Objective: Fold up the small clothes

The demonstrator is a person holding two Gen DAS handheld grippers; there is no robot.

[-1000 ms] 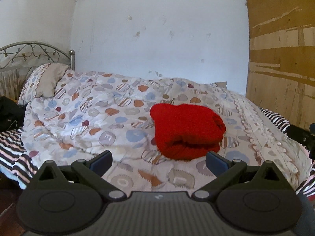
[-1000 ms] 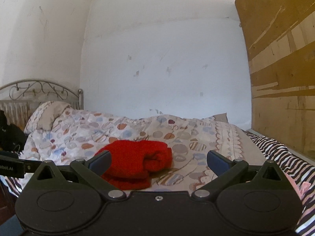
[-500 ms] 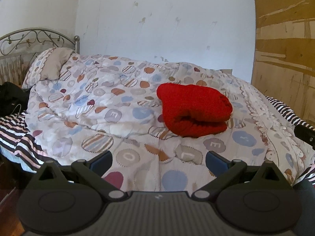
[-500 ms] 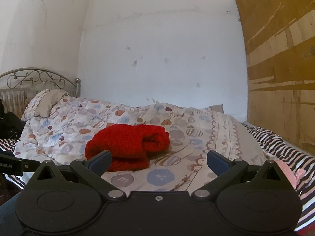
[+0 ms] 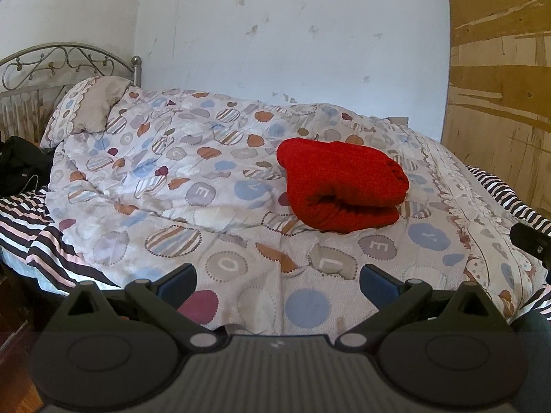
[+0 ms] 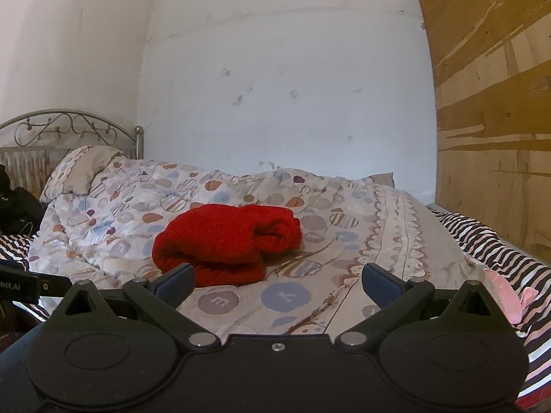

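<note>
A folded red knitted garment (image 5: 341,186) lies as a thick bundle on the patterned white duvet with coloured circles and hearts (image 5: 193,186) that covers the bed. In the right wrist view the red knitted garment (image 6: 224,241) shows its rolled edge turned toward the right side, and the duvet (image 6: 344,241) spreads around it on every side.

The left gripper (image 5: 277,280) hovers at the near edge of the bed with its 2 blue-padded fingers (image 5: 179,280) spread wide and nothing between them; it is well short of the garment. The right gripper (image 6: 279,280) is likewise released, its fingers (image 6: 380,282) parted and empty, the left one overlapping the garment's near edge in the view without clearly touching it.

At the head of the bed stands a grey metal headboard with scrollwork (image 5: 65,65), and a beige pillow with a patterned border (image 5: 93,106) leans against it. A black-and-white striped sheet (image 5: 31,227) shows beneath the duvet on the left and again along the right side (image 6: 482,241). A dark black bundle (image 5: 20,168) sits at the left edge, and a pink soft item (image 6: 509,296) rests on the stripes at the right. A brown scuffed wooden panel (image 6: 492,120) stands beside the white wall (image 6: 286,86).
</note>
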